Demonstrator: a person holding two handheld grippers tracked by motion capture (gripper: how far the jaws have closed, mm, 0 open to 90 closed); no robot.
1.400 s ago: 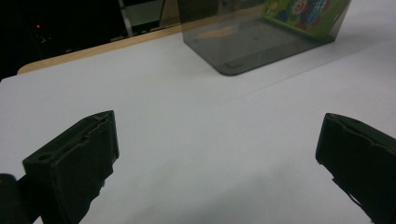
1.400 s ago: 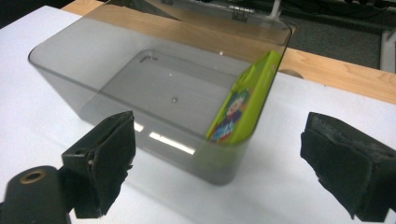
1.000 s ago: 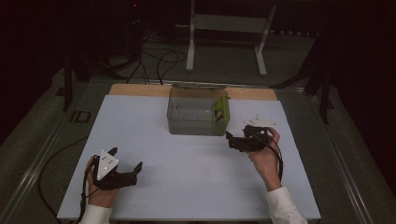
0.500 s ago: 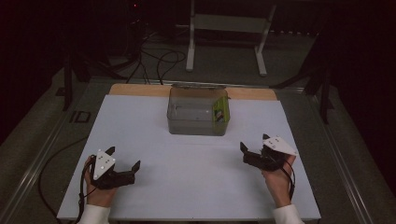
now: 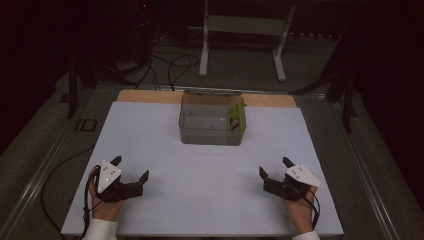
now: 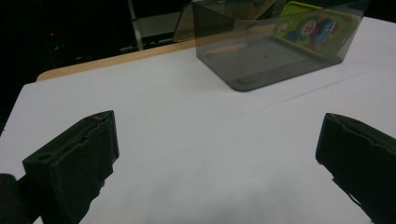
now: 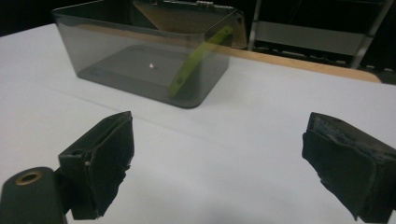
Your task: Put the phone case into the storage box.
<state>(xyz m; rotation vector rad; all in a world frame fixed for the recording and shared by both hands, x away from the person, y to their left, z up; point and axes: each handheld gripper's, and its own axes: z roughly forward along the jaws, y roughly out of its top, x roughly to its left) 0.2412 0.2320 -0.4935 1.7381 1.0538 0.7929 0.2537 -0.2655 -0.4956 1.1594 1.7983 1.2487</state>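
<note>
We noted the right gripper (image 5: 274,171) had withdrawn from the clear box (image 5: 212,125) at centre frame to lower right, jaws spread, empty. The left gripper (image 5: 131,168), lower left, likewise gaped. The green card (image 5: 233,121) inside the box looked light, stiff; best pinched by its upper edge.

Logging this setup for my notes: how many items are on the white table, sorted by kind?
Clear smoky-grey plastic box: 1
Flat green card with a cartoon print, leaning inside the box: 1
Black hand-held gripper, left and right, both open and empty: 2
Total: 4
</note>
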